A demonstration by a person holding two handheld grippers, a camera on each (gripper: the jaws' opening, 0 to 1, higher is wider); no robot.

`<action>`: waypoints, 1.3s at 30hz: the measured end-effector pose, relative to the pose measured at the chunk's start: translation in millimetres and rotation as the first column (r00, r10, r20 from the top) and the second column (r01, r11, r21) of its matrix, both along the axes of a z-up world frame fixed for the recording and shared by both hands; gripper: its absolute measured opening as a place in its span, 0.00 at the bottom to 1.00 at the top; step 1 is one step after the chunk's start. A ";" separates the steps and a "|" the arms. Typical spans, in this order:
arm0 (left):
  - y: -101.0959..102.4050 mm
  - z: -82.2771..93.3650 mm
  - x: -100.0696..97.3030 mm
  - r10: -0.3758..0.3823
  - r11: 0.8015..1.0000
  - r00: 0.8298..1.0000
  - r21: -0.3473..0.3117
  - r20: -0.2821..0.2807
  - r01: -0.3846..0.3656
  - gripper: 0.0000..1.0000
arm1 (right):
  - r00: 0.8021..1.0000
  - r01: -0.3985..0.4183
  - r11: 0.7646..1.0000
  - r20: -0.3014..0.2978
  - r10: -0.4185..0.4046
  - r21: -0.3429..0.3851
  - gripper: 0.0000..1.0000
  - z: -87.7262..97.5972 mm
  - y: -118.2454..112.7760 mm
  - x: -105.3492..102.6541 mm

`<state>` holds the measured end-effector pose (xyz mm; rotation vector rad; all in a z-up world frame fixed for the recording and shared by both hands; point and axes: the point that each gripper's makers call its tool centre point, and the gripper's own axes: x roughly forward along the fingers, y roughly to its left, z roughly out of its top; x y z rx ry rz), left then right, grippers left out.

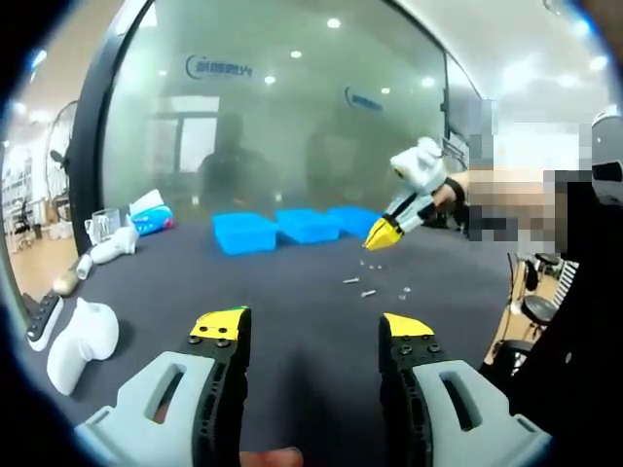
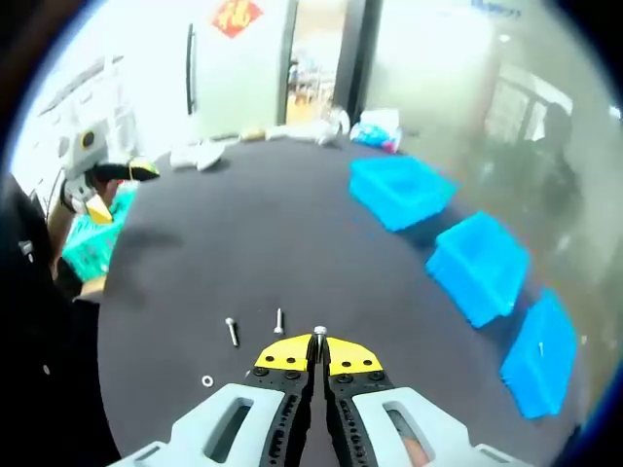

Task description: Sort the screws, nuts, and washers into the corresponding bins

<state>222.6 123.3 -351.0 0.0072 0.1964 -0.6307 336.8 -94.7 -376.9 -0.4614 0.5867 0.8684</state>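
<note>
In the right gripper view my right gripper (image 2: 319,352) is shut on a small silver screw (image 2: 319,335) that sticks up between the yellow tips. Two more screws (image 2: 232,332) (image 2: 278,320) and a washer (image 2: 207,381) lie on the dark table just below it. Three blue bins (image 2: 399,190) (image 2: 479,265) (image 2: 540,355) run along the right. The left gripper view shows my left gripper (image 1: 313,329) open and empty, low over the table. Beyond it the right gripper (image 1: 383,234) hangs beside the blue bins (image 1: 243,233) (image 1: 307,225), above loose screws (image 1: 358,286).
White handheld devices (image 1: 82,341) (image 1: 115,245), a glass jug (image 1: 103,225) and a tissue pack (image 1: 152,213) sit at the table's left. A glass wall stands behind the bins. A teal basket (image 2: 91,241) lies off the table edge near the left gripper (image 2: 119,188).
</note>
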 end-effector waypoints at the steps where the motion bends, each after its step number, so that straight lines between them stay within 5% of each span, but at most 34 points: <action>1: -0.4 1.1 0.0 0.000 1.000 1.000 0.001 0.002 0.000 0.51 | 1.000 0.010 1.000 0.018 -0.010 0.018 0.01 4.2 -4.1 -1.3; 10: -4.3 5.9 -0.7 0.000 1.000 1.000 0.000 0.014 0.000 0.51 | 0.977 0.126 0.967 0.142 -0.160 0.223 0.01 42.5 -45.1 -16.5; 21: -4.5 12.2 2.4 0.020 1.000 0.999 -0.007 0.034 -0.020 0.51 | 0.894 0.209 0.867 0.270 -0.357 0.451 0.01 65.8 -96.0 -48.8; 29: -2.3 11.6 2.3 0.025 1.000 0.999 0.005 0.037 -0.025 0.51 | 0.836 0.297 0.806 0.268 -0.478 0.512 0.01 64.2 -139.8 -55.7; 39: -2.5 11.7 1.6 0.024 1.000 0.999 0.002 0.038 -0.024 0.51 | 0.779 0.363 0.780 0.293 -0.554 0.510 0.01 74.0 -165.4 -32.3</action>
